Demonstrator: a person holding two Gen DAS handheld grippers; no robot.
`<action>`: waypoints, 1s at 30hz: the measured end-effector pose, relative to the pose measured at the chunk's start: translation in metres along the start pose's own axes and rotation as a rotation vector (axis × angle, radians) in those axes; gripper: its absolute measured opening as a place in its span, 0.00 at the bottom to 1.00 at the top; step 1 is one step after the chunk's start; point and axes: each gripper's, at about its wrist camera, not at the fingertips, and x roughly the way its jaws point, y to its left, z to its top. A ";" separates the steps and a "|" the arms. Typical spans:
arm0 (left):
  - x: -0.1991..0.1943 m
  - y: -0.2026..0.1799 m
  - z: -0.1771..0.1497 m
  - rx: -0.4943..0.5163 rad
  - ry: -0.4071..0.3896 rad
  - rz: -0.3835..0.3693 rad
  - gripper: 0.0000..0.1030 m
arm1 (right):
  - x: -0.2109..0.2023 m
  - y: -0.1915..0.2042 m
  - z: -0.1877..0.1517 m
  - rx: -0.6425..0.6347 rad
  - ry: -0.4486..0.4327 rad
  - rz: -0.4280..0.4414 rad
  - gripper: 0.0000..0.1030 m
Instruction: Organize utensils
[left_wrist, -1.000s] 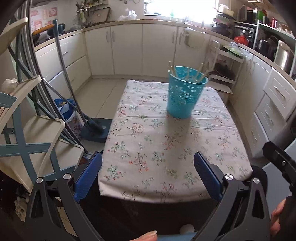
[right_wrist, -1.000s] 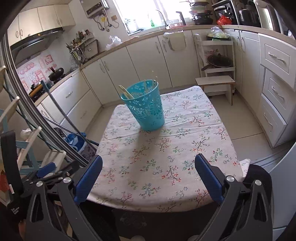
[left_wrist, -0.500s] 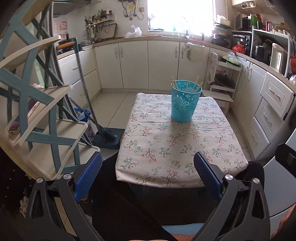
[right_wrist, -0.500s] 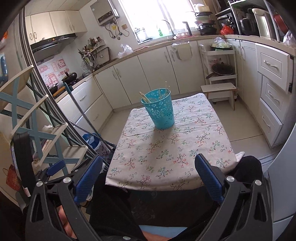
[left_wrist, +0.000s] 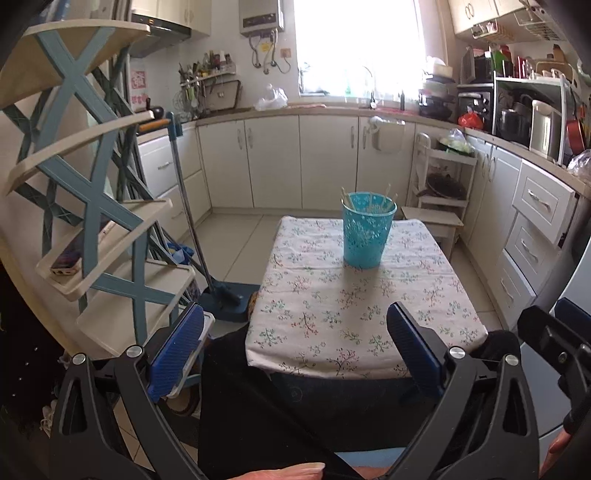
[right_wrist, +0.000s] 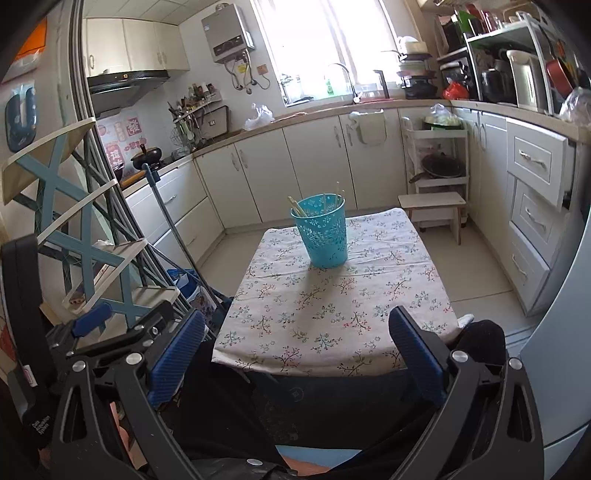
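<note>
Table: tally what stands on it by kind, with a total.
Teal perforated holder: 1
Wooden sticks in the holder: about 5, exact number unclear
Floral tablecloth: 1
Total: about 7

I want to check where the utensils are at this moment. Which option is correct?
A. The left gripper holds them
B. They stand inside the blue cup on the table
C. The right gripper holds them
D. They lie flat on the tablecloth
B: the thin sticks rise out of the blue cup on the table, while the left gripper and right gripper are both open and empty.
</note>
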 end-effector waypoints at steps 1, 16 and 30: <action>-0.003 0.002 0.000 -0.009 -0.010 -0.002 0.92 | -0.002 0.001 0.000 -0.004 -0.006 0.000 0.93; -0.009 0.007 0.001 -0.037 -0.016 -0.020 0.92 | -0.016 0.006 0.001 -0.046 -0.045 -0.001 0.93; -0.006 0.008 -0.001 -0.039 -0.001 -0.019 0.92 | -0.017 0.007 0.002 -0.052 -0.036 0.001 0.93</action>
